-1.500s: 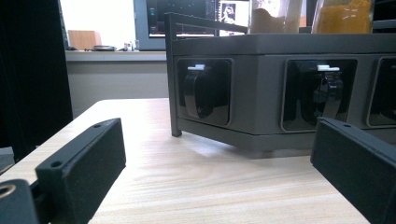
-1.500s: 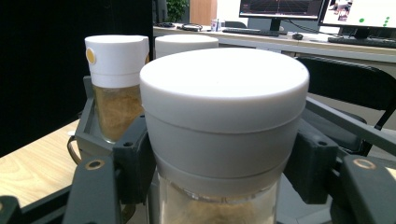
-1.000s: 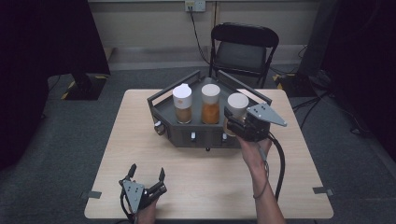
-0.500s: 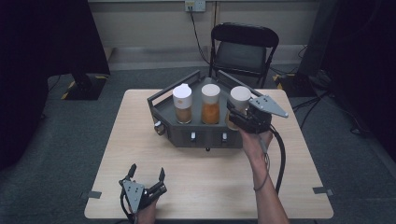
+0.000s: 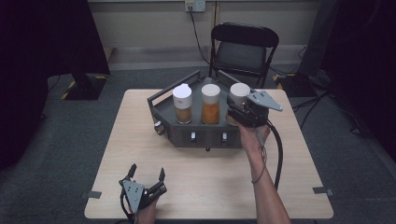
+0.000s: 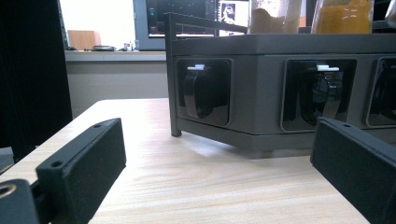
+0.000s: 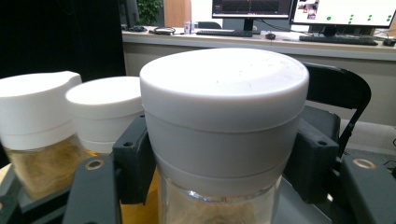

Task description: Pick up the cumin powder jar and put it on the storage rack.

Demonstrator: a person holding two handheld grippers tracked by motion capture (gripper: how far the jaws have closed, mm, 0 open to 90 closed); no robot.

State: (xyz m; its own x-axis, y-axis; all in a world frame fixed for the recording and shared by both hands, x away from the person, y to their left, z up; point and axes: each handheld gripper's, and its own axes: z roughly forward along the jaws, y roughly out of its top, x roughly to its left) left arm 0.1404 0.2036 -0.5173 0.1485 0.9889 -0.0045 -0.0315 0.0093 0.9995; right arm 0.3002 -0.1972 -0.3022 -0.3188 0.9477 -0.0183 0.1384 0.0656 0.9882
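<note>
Three jars stand in a row on the dark rack (image 5: 187, 135), which sits toward the far side of the table (image 5: 116, 154). We have our right gripper (image 5: 237, 112) clenched on the jar at the rack's right end (image 5: 239, 93), its jaws pressed against the sides of that jar's white lid (image 7: 224, 93), as the right gripper view shows. Whether the jar rests on the rack or hangs just above it we cannot tell, since the gripper hides its base. The middle jar (image 5: 210, 103), filled with orange powder, and the left jar (image 5: 182, 103), holding a brownish powder, stand just beside it. Our left gripper (image 5: 145, 177) lies well in front of the rack, near the table's front edge, jaws spread wide with nothing between them, facing the rack's front wall and the dark knobs (image 6: 201, 91) set into it.
</note>
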